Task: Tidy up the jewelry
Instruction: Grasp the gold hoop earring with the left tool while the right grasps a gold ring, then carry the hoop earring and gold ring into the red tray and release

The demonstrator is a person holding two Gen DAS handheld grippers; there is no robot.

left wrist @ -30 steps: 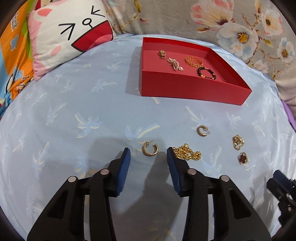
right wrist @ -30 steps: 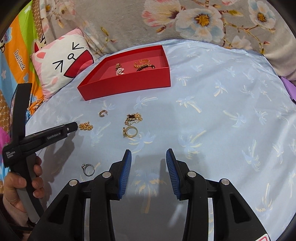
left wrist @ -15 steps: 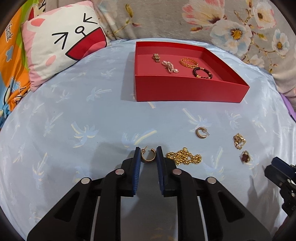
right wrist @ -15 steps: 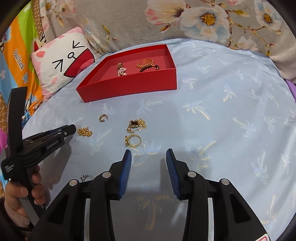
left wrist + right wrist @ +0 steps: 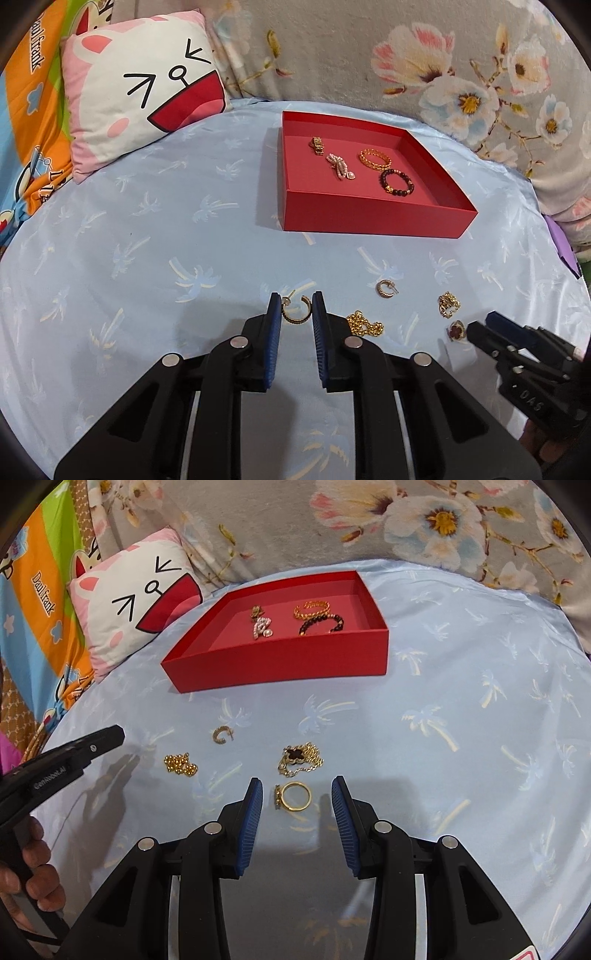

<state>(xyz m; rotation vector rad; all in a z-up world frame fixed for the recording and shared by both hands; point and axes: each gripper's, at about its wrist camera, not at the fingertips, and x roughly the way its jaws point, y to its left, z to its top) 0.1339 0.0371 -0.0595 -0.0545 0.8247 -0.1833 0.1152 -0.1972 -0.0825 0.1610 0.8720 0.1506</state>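
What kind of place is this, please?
Probably a bed in a home: a light blue sheet covers the soft surface, with a cartoon pillow and a floral blanket behind the red tray of jewelry.

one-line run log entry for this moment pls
left tool: shut on hoop earring | right tool: open around gold ring | red tray: four pieces inside

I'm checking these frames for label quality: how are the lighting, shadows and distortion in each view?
Left wrist view: even light, strong fisheye bending, dark corners, sharp red tray. Right wrist view: the left gripper casts a soft shadow on the glossy blue sheet; the gold ring stays crisp.
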